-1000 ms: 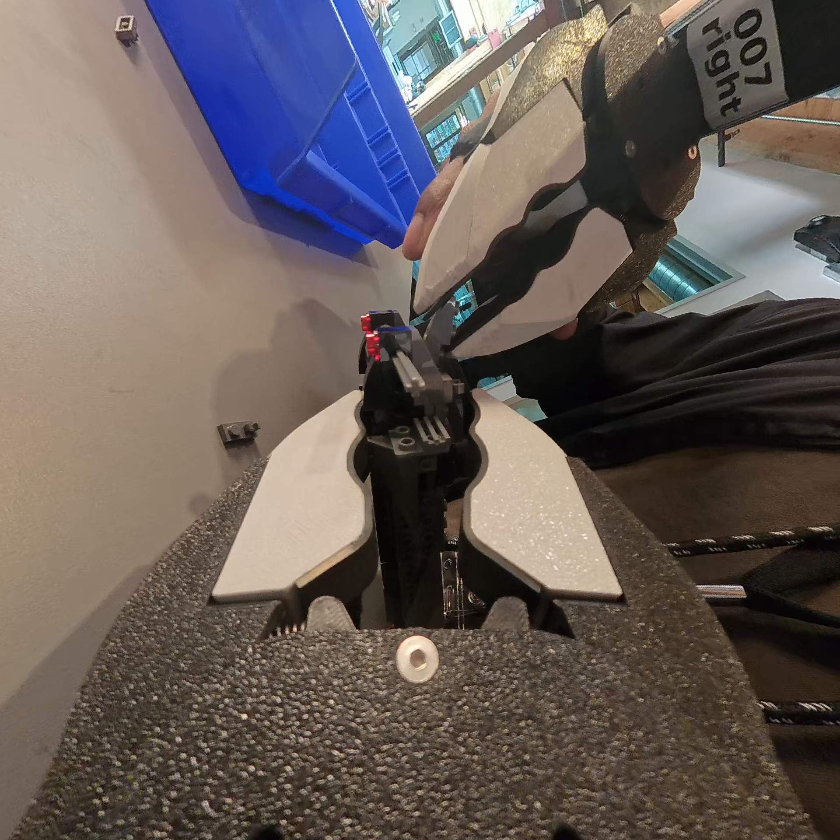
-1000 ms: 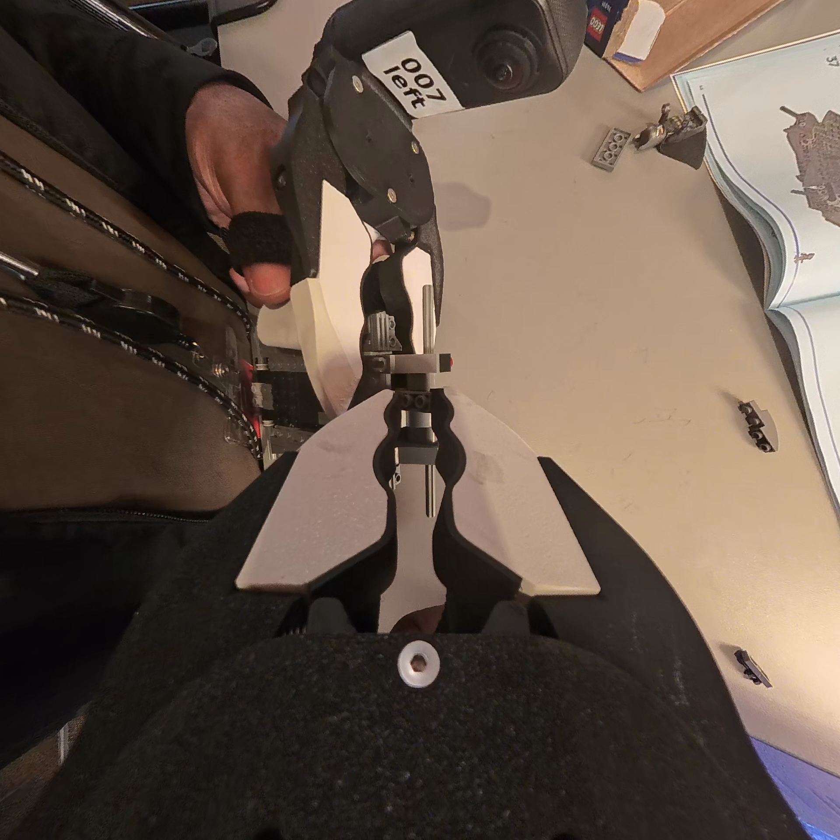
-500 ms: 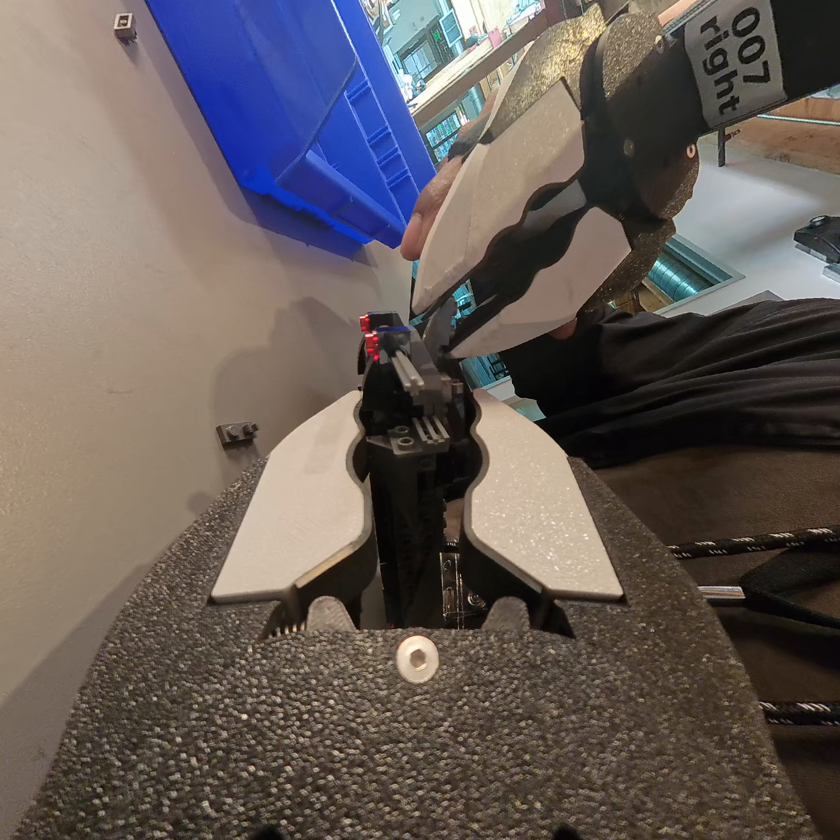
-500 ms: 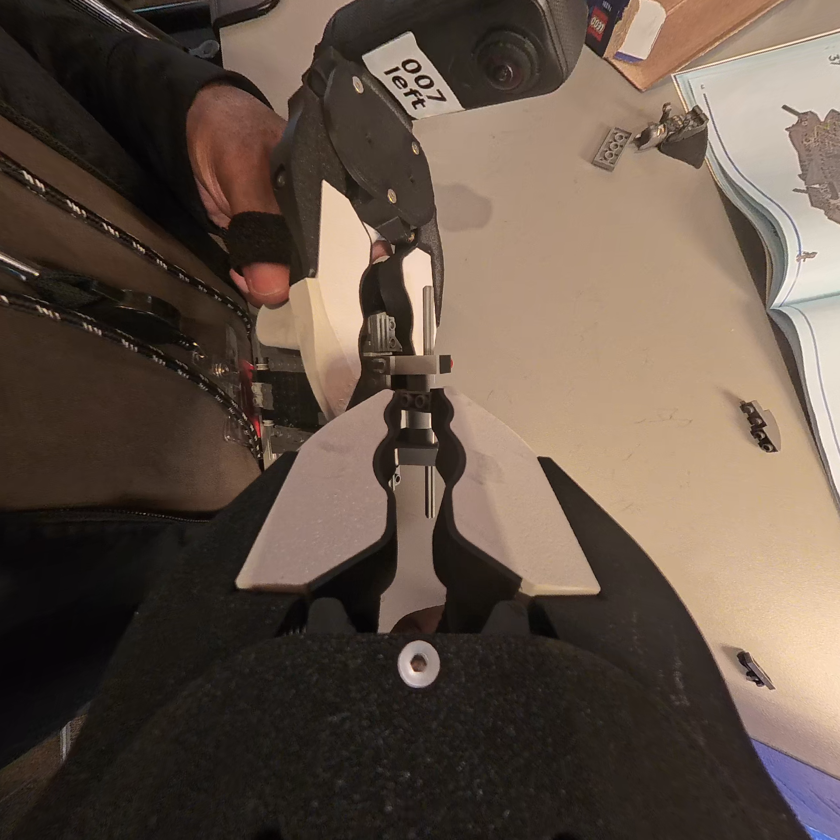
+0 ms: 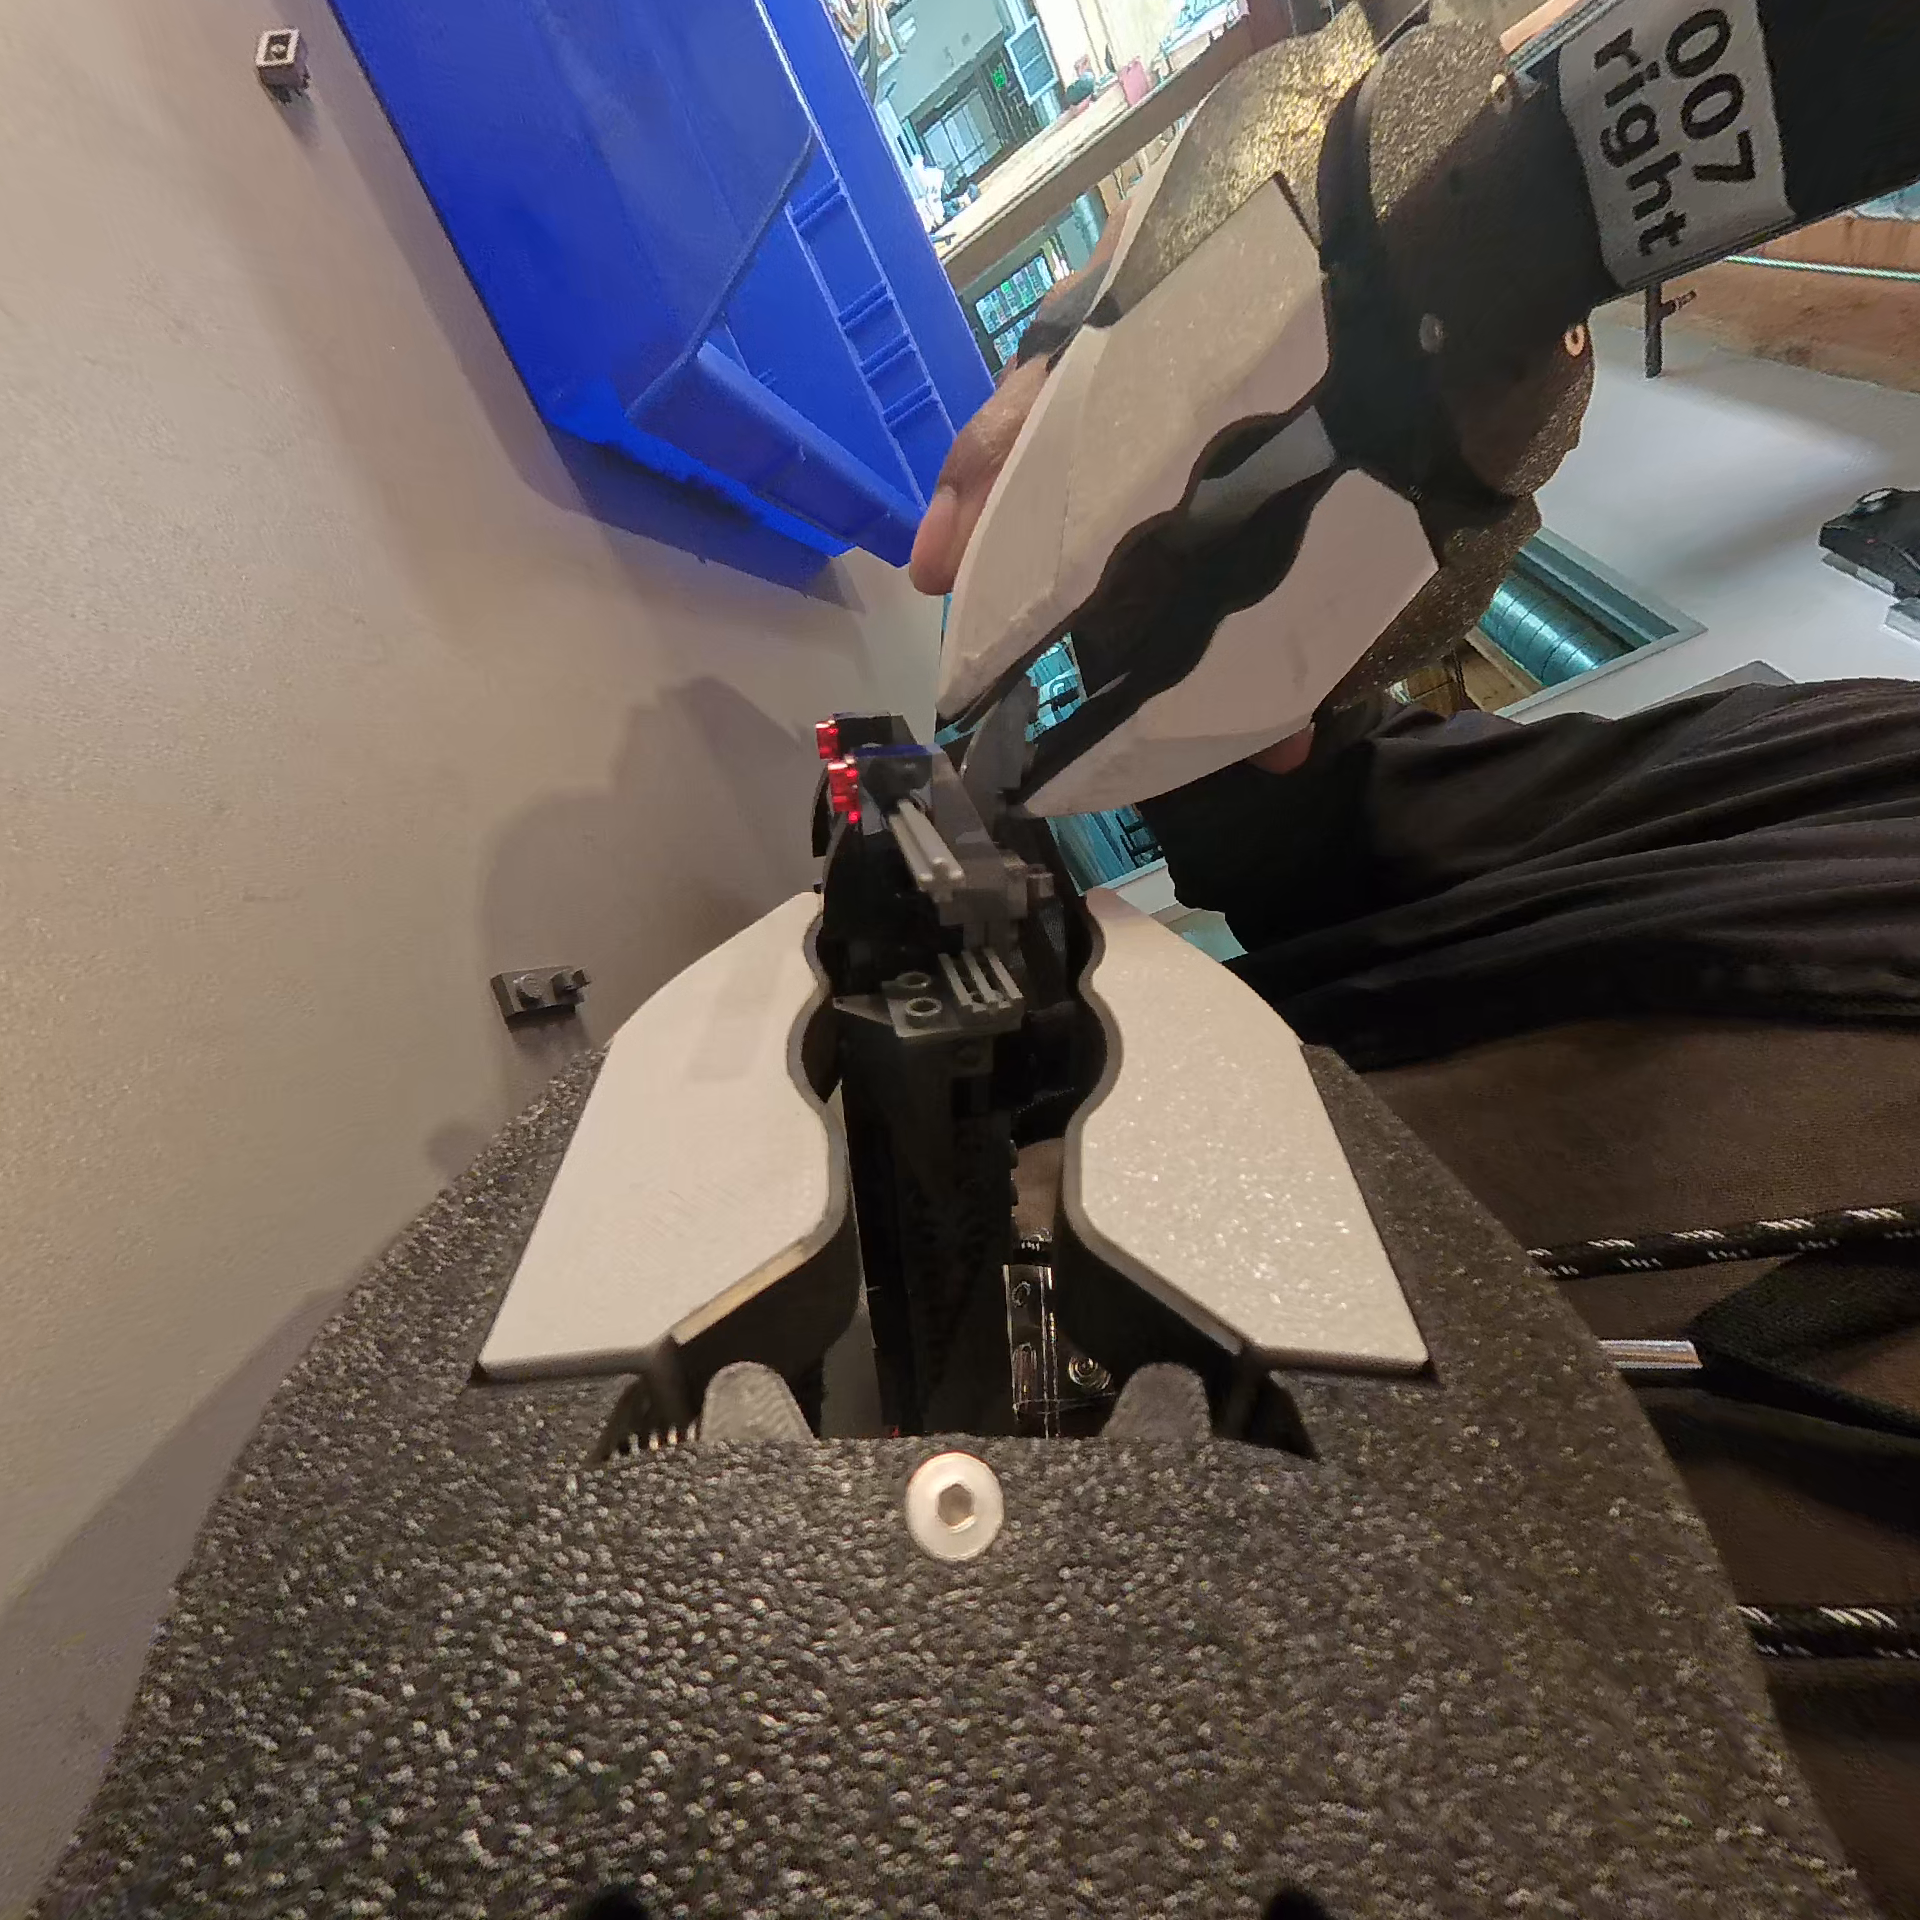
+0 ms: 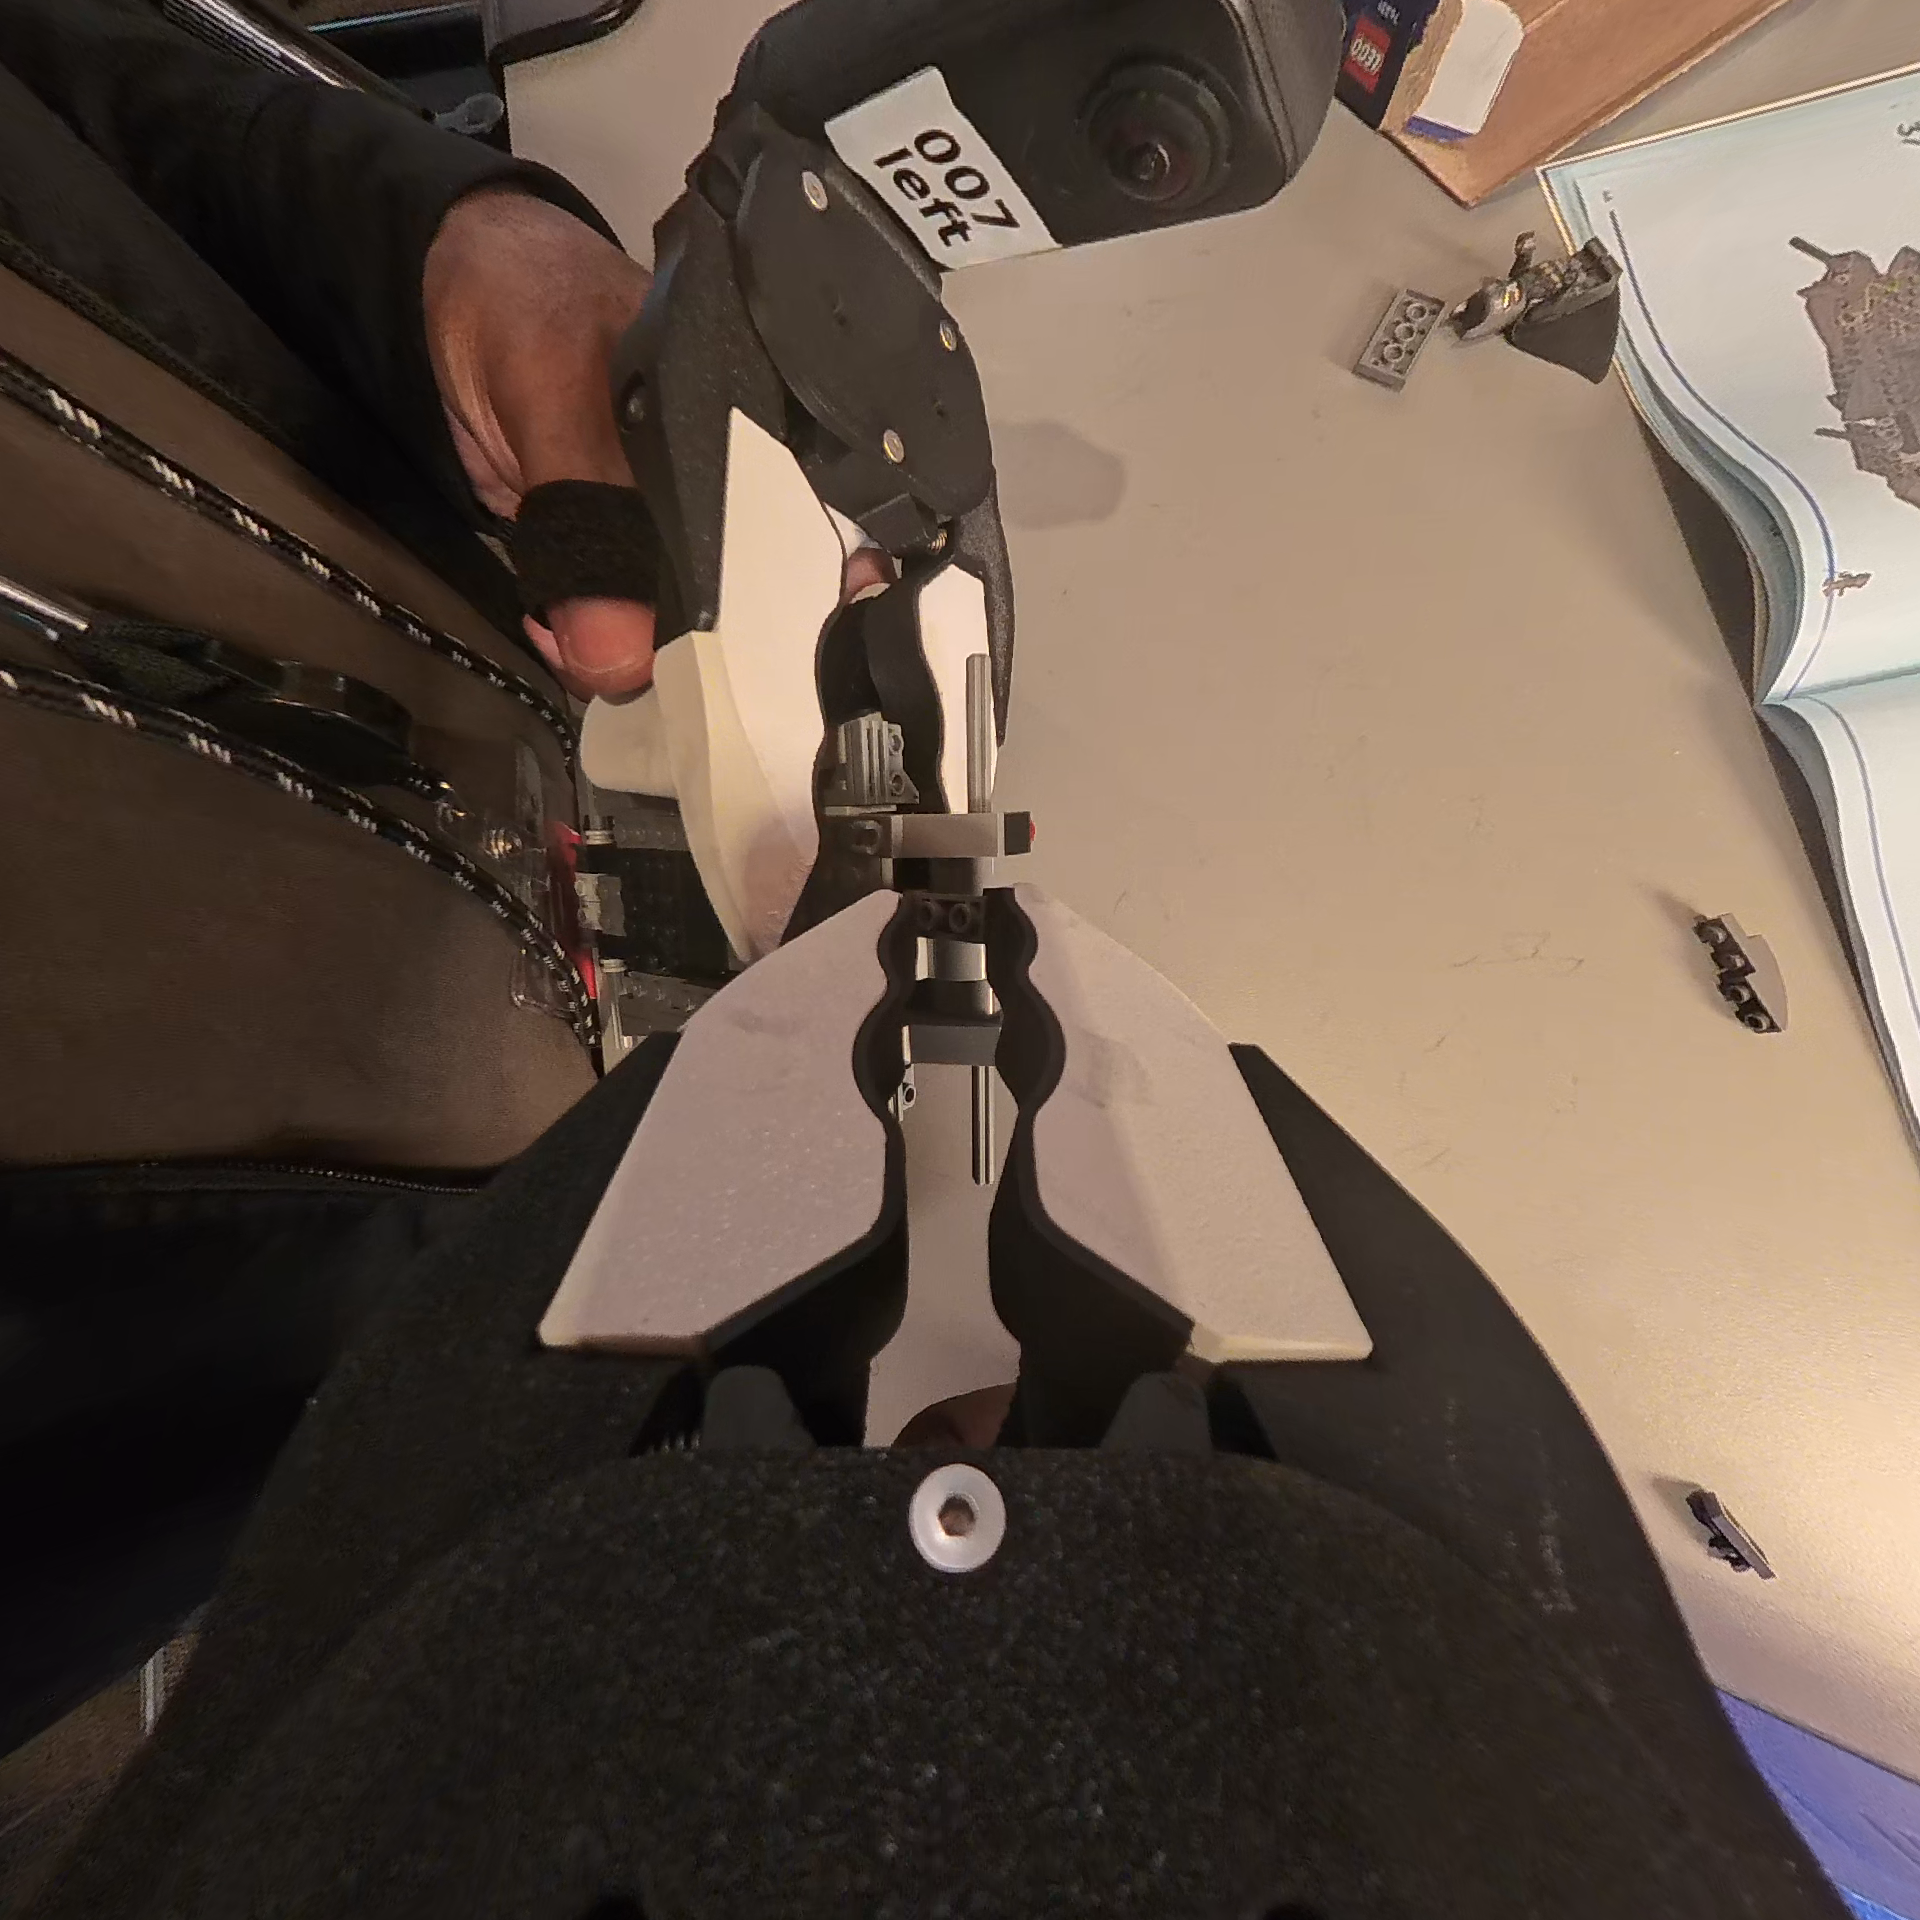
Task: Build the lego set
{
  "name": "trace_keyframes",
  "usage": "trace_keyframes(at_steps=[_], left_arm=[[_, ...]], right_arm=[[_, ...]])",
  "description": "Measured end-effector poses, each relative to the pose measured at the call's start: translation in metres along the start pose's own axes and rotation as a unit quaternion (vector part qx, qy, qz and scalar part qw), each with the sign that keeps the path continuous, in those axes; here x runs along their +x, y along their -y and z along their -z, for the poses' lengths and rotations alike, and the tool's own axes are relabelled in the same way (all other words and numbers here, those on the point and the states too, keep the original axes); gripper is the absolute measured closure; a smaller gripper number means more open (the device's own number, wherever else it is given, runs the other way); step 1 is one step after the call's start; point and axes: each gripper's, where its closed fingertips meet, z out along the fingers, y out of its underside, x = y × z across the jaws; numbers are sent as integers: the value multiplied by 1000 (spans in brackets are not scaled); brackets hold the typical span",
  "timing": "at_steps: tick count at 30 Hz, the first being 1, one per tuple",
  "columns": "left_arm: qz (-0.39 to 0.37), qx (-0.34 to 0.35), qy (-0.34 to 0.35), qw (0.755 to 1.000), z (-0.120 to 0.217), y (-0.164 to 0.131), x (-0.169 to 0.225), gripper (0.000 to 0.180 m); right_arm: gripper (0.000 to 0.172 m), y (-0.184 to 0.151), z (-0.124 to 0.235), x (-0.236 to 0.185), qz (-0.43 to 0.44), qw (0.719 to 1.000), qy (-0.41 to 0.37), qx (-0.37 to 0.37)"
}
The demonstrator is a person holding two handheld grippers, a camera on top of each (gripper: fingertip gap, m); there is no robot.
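My left gripper [image 5: 951, 920] is shut on a black and grey brick model [image 5: 935, 1091] with red studs at its far end. It holds the model off the table. My right gripper [image 6: 951, 904] is shut on a small dark grey brick piece [image 6: 951, 916] with a grey cylinder behind it. The piece rests against the model's grey crossbeam [image 6: 940, 833]. In the left wrist view the right gripper [image 5: 1003, 753] comes in from the upper right, its tips pinching the grey piece at the model's top. In the right wrist view the left gripper [image 6: 883, 727] comes in from above.
A blue bin [image 5: 644, 260] stands on the beige table [image 5: 260, 623], with loose dark pieces nearby [image 5: 540, 992]. An open instruction booklet [image 6: 1818, 468], a grey plate [image 6: 1403, 332], a small dark assembly [image 6: 1548, 301] and a curved piece [image 6: 1745, 971] lie on the right. A person sits close behind both grippers. Both grippers' tips are close together, under 4 cm apart.
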Motion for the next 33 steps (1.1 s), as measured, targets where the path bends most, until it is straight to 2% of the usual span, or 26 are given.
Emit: trace_keyframes(at_steps=[16,33], left_arm=[[-2,0,-3,1000,-1,0,1,139],[6,6,-36,999,2,0,4,135]], right_arm=[[159,-1,0,0,-8,1000,21,13],[159,1,0,-1,3,997,58,53]])
